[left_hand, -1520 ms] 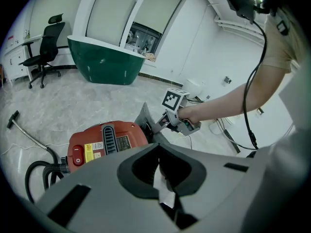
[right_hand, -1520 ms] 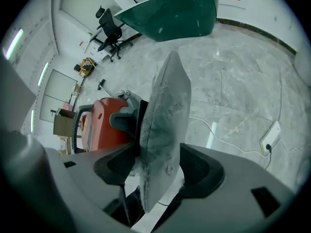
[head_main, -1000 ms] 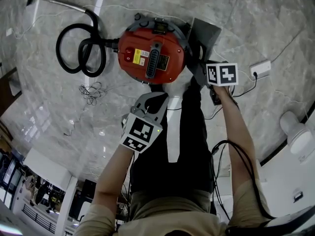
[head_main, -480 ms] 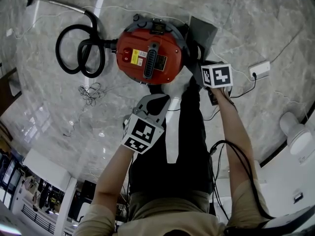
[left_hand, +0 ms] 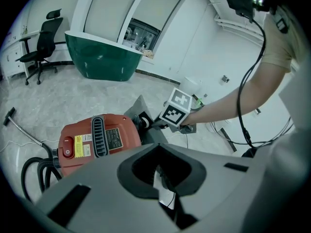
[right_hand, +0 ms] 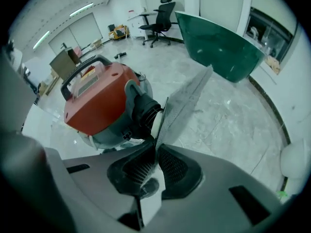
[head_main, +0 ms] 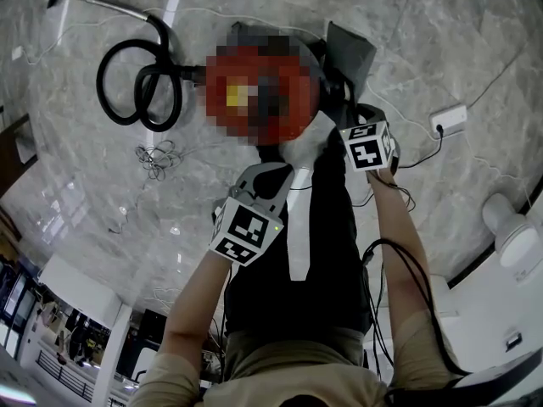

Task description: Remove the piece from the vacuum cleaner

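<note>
On the marble floor (head_main: 424, 41) the red vacuum cleaner (right_hand: 97, 101) is sitting, with the flat grey piece (right_hand: 182, 106) standing just beside its black port. The right tongs (right_hand: 155, 147) are closing on the piece's edge, while the left tongs (left_hand: 159, 174) are hanging shut and empty. The grasping step looks under way; next comes pulling the piece steadily clear.

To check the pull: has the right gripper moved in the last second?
Yes. The right gripper, its jaws closing with the mesh panel between them, has shifted down and slightly left in the head view, away from the white socket box.
</note>
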Action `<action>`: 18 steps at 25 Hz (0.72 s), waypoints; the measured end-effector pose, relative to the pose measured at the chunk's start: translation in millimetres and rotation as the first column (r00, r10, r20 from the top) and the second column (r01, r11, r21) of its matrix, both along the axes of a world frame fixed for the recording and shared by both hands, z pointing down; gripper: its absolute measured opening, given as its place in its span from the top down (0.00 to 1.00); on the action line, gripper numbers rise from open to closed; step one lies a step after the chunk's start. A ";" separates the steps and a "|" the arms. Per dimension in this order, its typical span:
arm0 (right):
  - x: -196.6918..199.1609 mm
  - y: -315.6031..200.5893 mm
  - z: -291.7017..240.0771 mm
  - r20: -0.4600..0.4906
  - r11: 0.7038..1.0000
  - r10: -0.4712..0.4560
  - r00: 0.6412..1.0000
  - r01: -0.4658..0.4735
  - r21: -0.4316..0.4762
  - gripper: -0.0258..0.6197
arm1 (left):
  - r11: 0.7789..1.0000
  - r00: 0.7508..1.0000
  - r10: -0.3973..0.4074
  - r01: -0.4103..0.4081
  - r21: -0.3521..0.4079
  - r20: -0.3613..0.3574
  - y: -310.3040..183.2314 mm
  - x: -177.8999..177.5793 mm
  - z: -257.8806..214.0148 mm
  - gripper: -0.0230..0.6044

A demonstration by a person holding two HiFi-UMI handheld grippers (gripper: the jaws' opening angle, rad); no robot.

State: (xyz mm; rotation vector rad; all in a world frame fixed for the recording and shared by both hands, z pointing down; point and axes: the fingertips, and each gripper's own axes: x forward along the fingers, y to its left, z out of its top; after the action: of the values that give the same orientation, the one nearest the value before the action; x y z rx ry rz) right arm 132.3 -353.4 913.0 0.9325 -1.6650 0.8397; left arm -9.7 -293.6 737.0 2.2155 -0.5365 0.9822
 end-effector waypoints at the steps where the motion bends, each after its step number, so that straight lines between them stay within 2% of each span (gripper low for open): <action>1: 1.5 1.2 1.3 0.002 0.999 0.035 0.999 -0.035 0.012 0.90 | 1.000 1.000 0.004 -0.004 -0.003 0.000 1.2 0.4 -0.1 0.96; 2: 3.3 2.0 2.1 0.030 0.992 0.125 0.992 -0.125 0.006 0.90 | 1.000 1.000 0.009 -0.009 -0.007 -0.001 2.5 1.1 -0.3 0.96; 3: 4.9 1.8 1.8 0.076 0.967 0.256 0.964 -0.255 -0.018 0.91 | 1.000 1.000 0.013 -0.013 -0.009 -0.003 3.4 1.9 -0.5 0.96; 4: 6.0 0.9 0.5 0.123 0.919 0.394 0.911 -0.391 -0.055 0.91 | 1.000 1.000 0.015 -0.015 -0.009 -0.004 3.7 2.4 -0.6 0.96; 5: 6.4 0.1 -0.9 0.164 0.859 0.512 0.843 -0.503 -0.097 0.91 | 1.000 1.000 0.014 -0.014 -0.009 -0.005 3.4 2.7 -0.6 0.96; 6: 6.4 0.1 -1.2 0.199 0.798 0.602 0.773 -0.585 -0.143 0.91 | 1.000 1.000 0.011 -0.011 -0.008 -0.007 2.7 2.7 -0.7 0.96; 9: 5.6 1.2 1.6 0.290 0.614 0.789 0.542 -0.714 -0.336 0.91 | 1.000 1.000 0.000 0.000 -0.007 -0.016 -1.2 1.1 -0.4 0.96; 10: 5.0 1.2 2.2 0.304 0.571 0.820 0.484 -0.720 -0.394 0.90 | 1.000 1.000 -0.002 0.002 -0.007 -0.017 -2.2 -0.4 0.4 0.96; 11: 4.6 0.9 2.4 0.309 0.559 0.829 0.467 -0.710 -0.428 0.90 | 1.000 1.000 -0.002 0.002 -0.006 -0.017 -2.7 -1.7 1.2 0.96; 12: 4.7 0.5 2.1 0.310 0.581 0.814 0.491 -0.687 -0.437 0.90 | 1.000 1.000 -0.003 0.003 -0.006 -0.018 -2.8 -2.5 1.9 0.96; 13: 4.9 0.0 1.4 0.307 0.630 0.776 0.551 -0.653 -0.421 0.90 | 1.000 1.000 -0.004 0.004 -0.006 -0.019 -2.9 -2.9 2.4 0.96; 14: 4.6 -0.6 0.5 0.295 0.698 0.713 0.636 -0.605 -0.382 0.90 | 1.000 1.000 -0.006 0.006 -0.007 -0.020 -2.9 -3.4 3.0 0.96; 16: 1.0 -0.5 0.6 0.228 0.848 0.516 0.825 -0.457 -0.268 0.90 | 1.000 1.000 -0.008 0.007 -0.012 -0.018 -2.0 -4.6 5.7 0.96; 17: -1.6 0.6 2.8 0.182 0.899 0.418 0.890 -0.375 -0.227 0.90 | 1.000 1.000 -0.006 0.006 -0.014 -0.016 -1.1 -4.2 7.4 0.96; 18: -3.8 2.1 6.6 0.147 0.924 0.351 0.925 -0.317 -0.212 0.90 | 1.000 1.000 -0.004 0.004 -0.016 -0.017 0.0 -2.1 8.6 0.96</action>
State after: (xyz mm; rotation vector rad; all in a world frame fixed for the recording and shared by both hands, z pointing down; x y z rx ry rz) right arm 128.5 -351.3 919.6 1.0519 -1.5678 1.3244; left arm -11.9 -293.6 745.5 2.2057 -0.5229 0.9614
